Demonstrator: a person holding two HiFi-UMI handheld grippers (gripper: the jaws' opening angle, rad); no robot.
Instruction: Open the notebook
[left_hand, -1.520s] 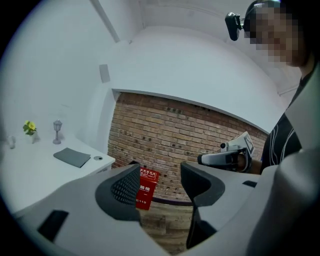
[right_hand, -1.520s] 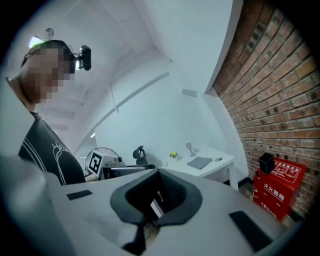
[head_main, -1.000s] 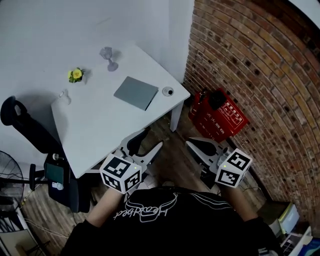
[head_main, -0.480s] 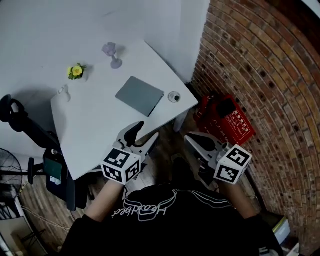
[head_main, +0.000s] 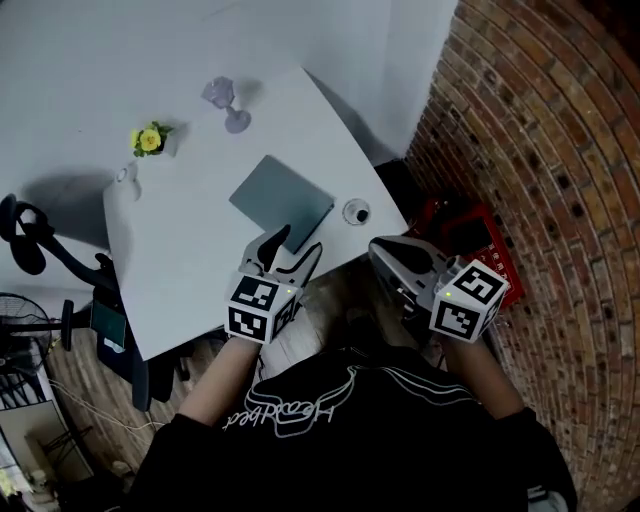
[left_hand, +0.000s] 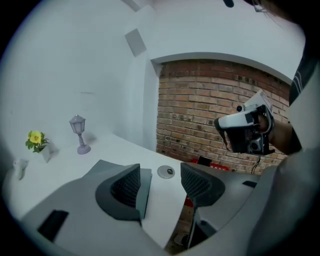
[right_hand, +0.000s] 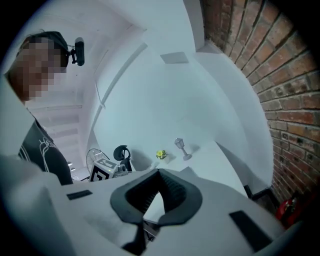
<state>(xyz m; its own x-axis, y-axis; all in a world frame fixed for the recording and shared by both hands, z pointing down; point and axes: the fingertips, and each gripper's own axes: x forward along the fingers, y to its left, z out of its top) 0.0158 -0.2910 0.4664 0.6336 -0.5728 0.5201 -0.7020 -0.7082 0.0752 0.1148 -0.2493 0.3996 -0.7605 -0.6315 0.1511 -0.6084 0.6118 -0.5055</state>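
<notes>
White tabletop (head_main: 190, 250) is carrying the closed grey notebook (head_main: 282, 197), lying flat. Left gripper (head_main: 293, 248) is hovering just beside it, jaws apart and empty. Right gripper (head_main: 383, 252) is hanging off the tabletop's edge, jaws together.

White table (head_main: 190, 262): grey notebook (head_main: 281, 198), lantern figurine (head_main: 225, 100), yellow flower (head_main: 150, 140), round disc (head_main: 356, 211)

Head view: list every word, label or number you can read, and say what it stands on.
Nothing can be read with certainty.
Black shirt: white cursive print, too blurred to quote.
Red crate: no print legible.
Notebook: plain grey cover, no text.
Left gripper and right gripper: cubes bear square black-and-white markers, no letters.
</notes>
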